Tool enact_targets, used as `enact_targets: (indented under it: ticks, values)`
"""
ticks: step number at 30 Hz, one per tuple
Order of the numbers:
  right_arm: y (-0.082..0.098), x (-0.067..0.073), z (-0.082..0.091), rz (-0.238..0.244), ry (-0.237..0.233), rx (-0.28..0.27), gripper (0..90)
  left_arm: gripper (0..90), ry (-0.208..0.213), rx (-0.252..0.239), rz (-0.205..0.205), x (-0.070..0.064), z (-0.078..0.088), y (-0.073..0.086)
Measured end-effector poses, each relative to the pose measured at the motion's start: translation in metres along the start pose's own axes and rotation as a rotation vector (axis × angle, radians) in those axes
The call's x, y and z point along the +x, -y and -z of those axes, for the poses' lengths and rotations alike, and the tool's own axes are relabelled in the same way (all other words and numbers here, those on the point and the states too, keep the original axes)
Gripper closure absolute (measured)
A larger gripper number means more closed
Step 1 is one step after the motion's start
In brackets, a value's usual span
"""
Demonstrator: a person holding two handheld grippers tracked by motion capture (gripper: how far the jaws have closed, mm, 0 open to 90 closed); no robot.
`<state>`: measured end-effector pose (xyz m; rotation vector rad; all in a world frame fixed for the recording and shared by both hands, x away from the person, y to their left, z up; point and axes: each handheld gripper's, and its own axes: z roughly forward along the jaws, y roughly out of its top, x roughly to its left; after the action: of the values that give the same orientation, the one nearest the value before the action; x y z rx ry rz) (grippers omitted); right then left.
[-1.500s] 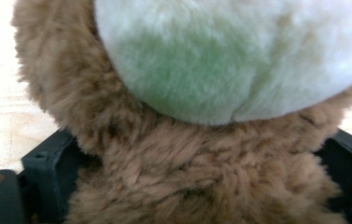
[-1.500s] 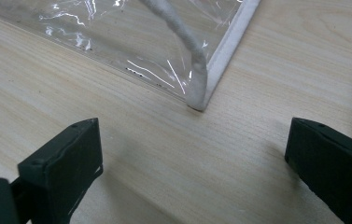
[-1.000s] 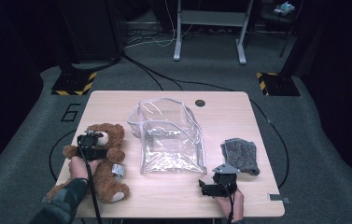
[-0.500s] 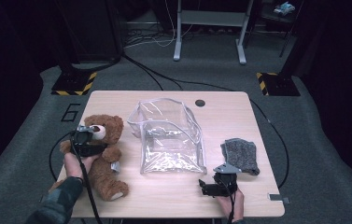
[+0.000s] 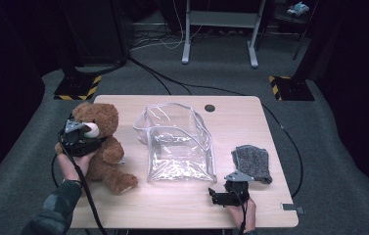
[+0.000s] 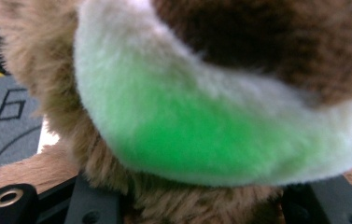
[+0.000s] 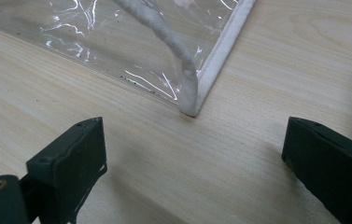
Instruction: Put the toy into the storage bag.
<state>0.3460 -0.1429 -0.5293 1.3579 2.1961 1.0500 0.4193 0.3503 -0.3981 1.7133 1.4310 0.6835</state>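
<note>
Left hand [image 5: 72, 159] raised at the surface's [image 5: 182, 205] left edge, left gripper [image 5: 80, 139] fingers, just closing, clamp the bear [image 5: 104, 147]; right gripper [image 5: 217, 197] rests level, fingers wide open beside the clear bag [image 5: 179, 147].

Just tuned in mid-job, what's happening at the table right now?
A person works with tongs in each hand. The left tongs have just been closing on the teddy bear, gripping its head and holding it sitting up at the table's left side. The right tongs rest open on the wood near the corner of the clear plastic bag. A grey cloth lies to the bag's right.
</note>
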Motion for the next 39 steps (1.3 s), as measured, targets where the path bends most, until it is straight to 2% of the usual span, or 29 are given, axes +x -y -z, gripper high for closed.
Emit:
enact_targets:
  ticks: [1, 9, 20, 23, 24, 25, 27, 39]
  values:
    - [0.000, 0.000, 0.000, 0.001, 0.000, 0.000, 5.7, 49.2, -0.003, -0.022, 0.003, 0.001, 0.003, -0.006]
    - [0.000, 0.001, 0.000, -0.007, 0.001, -0.001, 5.7, 49.1, -0.022, -0.076, -0.016, 0.002, 0.006, -0.027]
    - [0.000, 0.001, 0.000, 0.001, 0.005, 0.004, 5.6, 48.8, -0.052, -0.117, -0.028, 0.005, 0.001, -0.056]
    - [0.000, 0.001, 0.000, 0.004, 0.008, 0.003, 5.6, 48.6, -0.065, -0.140, -0.036, 0.004, 0.003, -0.069]
    - [0.000, 0.001, 0.000, 0.004, 0.008, 0.003, 5.6, 48.6, -0.065, -0.140, -0.036, 0.004, 0.003, -0.069]
    - [0.000, 0.001, 0.000, 0.008, 0.010, 0.003, 5.6, 48.5, -0.072, -0.142, -0.052, 0.005, 0.005, -0.076]
    - [0.000, 0.001, 0.000, 0.007, 0.010, 0.004, 5.6, 48.5, -0.076, -0.157, -0.042, 0.005, 0.005, -0.079]
    - [0.000, 0.002, -0.001, 0.008, 0.012, 0.007, 5.6, 48.0, -0.107, -0.213, -0.068, 0.003, 0.013, -0.119]
